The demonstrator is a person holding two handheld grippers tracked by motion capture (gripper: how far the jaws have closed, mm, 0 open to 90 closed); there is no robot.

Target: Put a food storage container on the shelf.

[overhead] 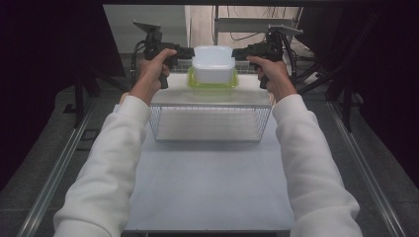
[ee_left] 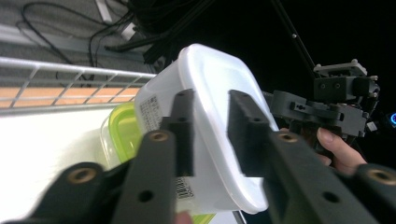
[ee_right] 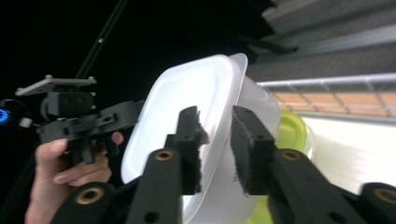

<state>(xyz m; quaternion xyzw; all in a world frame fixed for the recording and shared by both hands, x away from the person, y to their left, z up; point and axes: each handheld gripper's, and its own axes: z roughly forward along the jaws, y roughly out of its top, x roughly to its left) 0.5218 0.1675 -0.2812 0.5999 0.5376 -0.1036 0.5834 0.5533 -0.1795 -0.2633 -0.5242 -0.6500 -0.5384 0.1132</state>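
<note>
White container, milky plastic with a lid and a printed label, sits stacked on our green-lidded box beyond the wire basket. We keep the left gripper and right gripper at its sides, jaws slightly parted around the lid rim, pads not visibly pressing.

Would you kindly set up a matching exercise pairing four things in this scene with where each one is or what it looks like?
Things:
1. white container
2. green-lidded container
3. wire basket
4. left gripper

Descriptions:
A. nearest the person, bare white sheet inside
B. at the left side of the white tub
C. stacked on top, lid white
D. underneath, sitting on the table

Right pairs: 1-C, 2-D, 3-A, 4-B
</note>
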